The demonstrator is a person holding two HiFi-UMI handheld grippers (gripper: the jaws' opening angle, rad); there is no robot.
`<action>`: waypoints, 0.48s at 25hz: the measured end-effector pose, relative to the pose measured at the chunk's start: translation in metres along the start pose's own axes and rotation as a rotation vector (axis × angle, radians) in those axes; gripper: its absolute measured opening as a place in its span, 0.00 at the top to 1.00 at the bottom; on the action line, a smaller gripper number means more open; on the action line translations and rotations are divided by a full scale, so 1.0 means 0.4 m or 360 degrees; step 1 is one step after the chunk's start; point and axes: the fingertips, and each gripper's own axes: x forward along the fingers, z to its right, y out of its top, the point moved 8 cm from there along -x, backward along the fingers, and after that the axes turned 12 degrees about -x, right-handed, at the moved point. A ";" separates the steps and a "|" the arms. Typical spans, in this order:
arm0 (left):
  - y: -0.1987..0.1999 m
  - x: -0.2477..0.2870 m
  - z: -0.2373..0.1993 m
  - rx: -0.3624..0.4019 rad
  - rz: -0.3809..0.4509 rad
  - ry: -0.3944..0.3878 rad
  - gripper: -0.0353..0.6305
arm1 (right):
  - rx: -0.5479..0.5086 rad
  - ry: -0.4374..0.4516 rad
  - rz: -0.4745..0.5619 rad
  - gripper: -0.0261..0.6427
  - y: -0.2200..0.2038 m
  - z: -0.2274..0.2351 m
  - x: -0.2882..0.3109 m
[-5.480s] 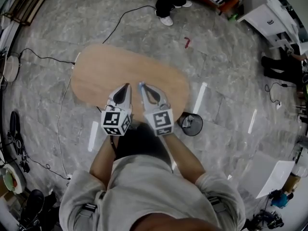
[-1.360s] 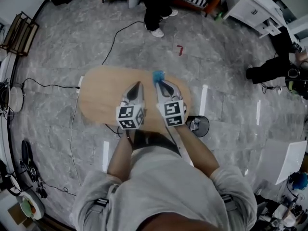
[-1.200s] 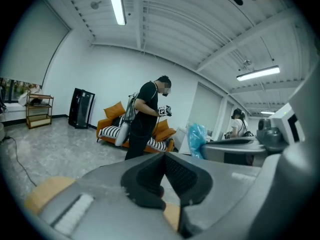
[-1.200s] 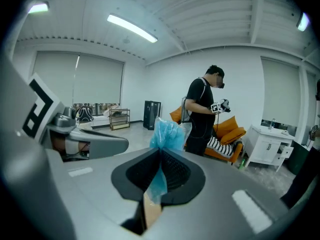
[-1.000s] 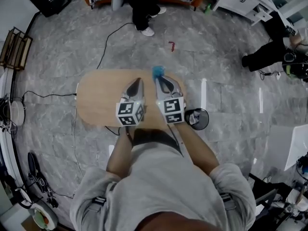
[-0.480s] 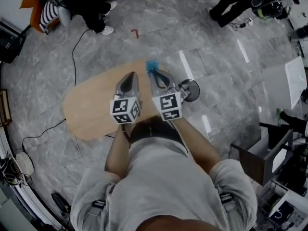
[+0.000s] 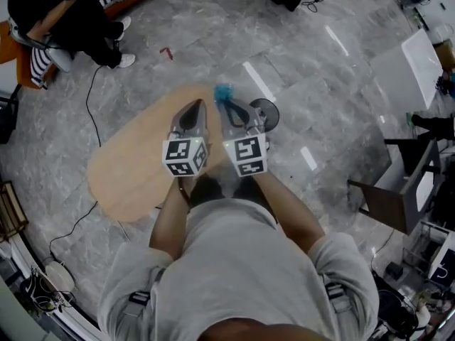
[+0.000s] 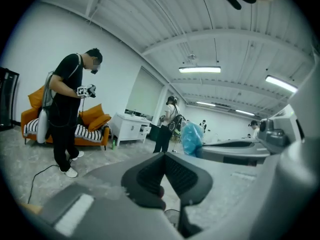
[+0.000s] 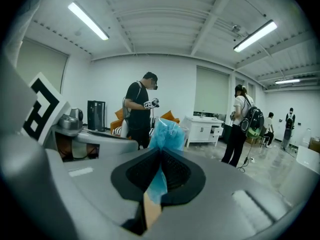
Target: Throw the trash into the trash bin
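Note:
A crumpled blue piece of trash (image 7: 224, 91) sticks out from the tips of my right gripper (image 7: 225, 102), which is shut on it. In the right gripper view the blue trash (image 9: 165, 134) is pinched between the dark pads. The round dark trash bin (image 7: 268, 108) stands on the floor just right of that gripper's tip, beside the oval wooden table (image 7: 128, 169). My left gripper (image 7: 196, 108) is held alongside over the table, shut and with nothing in it. In the left gripper view the blue trash (image 8: 191, 138) shows at the right.
Grey marble floor surrounds the table. A seated person (image 7: 67, 20) and an orange sofa are at the upper left, with a black cable (image 7: 89, 98) and a small red item (image 7: 166, 52) on the floor. A dark chair (image 7: 387, 204) stands at the right. People stand in the distance.
The view has swung round: the table has slid to the left and the bin has come up close to the right gripper's tip. The blue trash, absent at first, is held in the right gripper.

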 end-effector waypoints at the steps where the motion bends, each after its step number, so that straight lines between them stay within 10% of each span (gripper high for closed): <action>1: -0.005 0.020 0.025 0.0016 -0.0014 -0.0017 0.92 | 0.0014 -0.0019 0.0003 0.92 -0.012 0.026 -0.013; 12: -0.200 0.296 0.430 0.0052 -0.0131 -0.0106 0.92 | 0.0086 -0.0135 -0.0053 0.92 -0.267 0.428 -0.233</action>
